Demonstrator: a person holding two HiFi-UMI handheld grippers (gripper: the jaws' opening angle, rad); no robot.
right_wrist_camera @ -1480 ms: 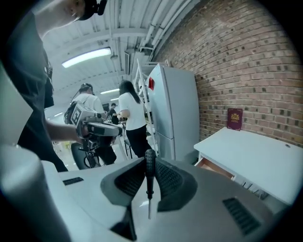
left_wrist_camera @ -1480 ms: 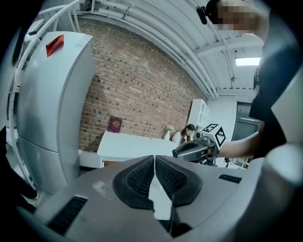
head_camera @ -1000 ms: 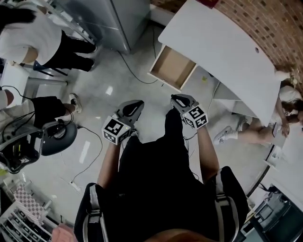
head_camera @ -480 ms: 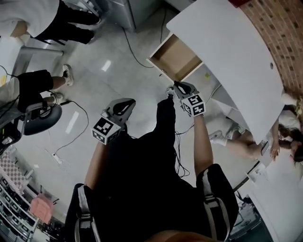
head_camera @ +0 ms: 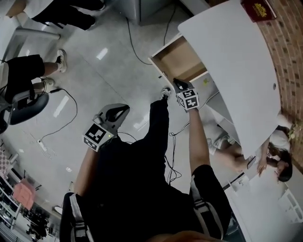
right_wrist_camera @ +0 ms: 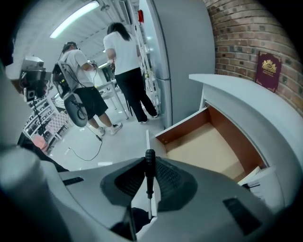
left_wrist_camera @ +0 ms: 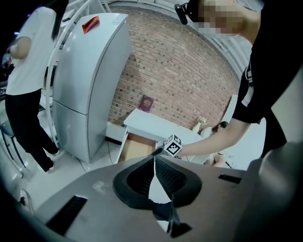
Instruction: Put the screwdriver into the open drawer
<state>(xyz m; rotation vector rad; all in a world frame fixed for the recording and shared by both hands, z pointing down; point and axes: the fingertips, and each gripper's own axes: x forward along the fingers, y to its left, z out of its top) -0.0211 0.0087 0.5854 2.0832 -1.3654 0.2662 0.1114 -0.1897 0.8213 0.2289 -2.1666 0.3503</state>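
The screwdriver (right_wrist_camera: 150,166) has a black ribbed handle and a thin metal shaft, and stands upright between the jaws of my right gripper (right_wrist_camera: 149,177), which is shut on it. The open drawer (right_wrist_camera: 208,147) is a pale wooden box, empty inside, just ahead and to the right. In the head view my right gripper (head_camera: 177,83) is at the front edge of the drawer (head_camera: 182,60). My left gripper (head_camera: 123,109) hangs lower left over the floor. Its jaws (left_wrist_camera: 155,159) meet with nothing between them.
The drawer belongs to a white curved desk (head_camera: 236,66) against a brick wall, with a dark red book (head_camera: 258,8) on top. A grey fridge (left_wrist_camera: 90,80) stands left of it. Cables (head_camera: 135,45) cross the floor. People stand at the far left, and another sits by the desk's right end (head_camera: 277,163).
My right gripper has moved forward with the screwdriver from over the floor to the drawer's front edge. The left gripper has stayed back at the lower left.
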